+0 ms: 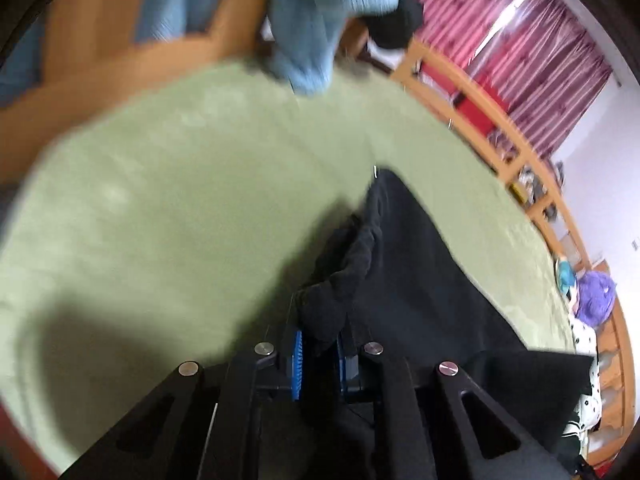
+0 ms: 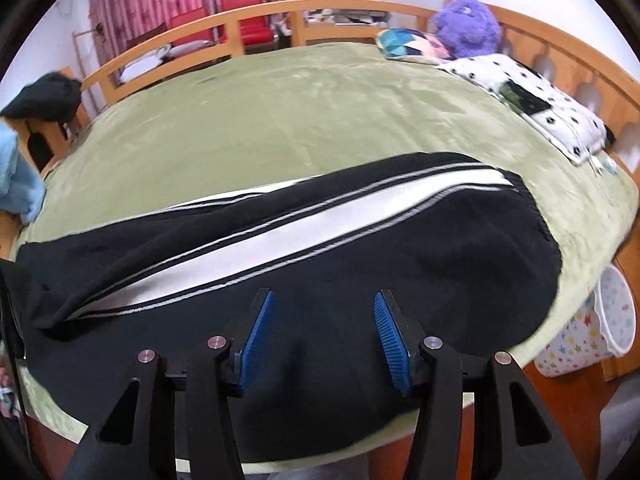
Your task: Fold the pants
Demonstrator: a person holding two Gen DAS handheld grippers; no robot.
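Observation:
Black pants (image 2: 360,256) with a white side stripe lie stretched across the green bed cover (image 2: 288,108) near its front edge. My right gripper (image 2: 324,312) is open and empty, its blue pads (image 2: 258,332) just above the black cloth. My left gripper (image 1: 318,344) is shut on a bunched end of the pants (image 1: 404,264), lifted off the green cover (image 1: 168,200); the cloth trails away to the right. The left view is blurred by motion.
A pale blue garment (image 1: 316,20) hangs at the bed's far end, also at the left edge of the right wrist view (image 2: 16,176). A purple plush toy (image 2: 466,26), pillows (image 2: 532,96) and a wooden bed rail (image 2: 256,16) line the back. A star-patterned bin (image 2: 600,320) stands beside the bed.

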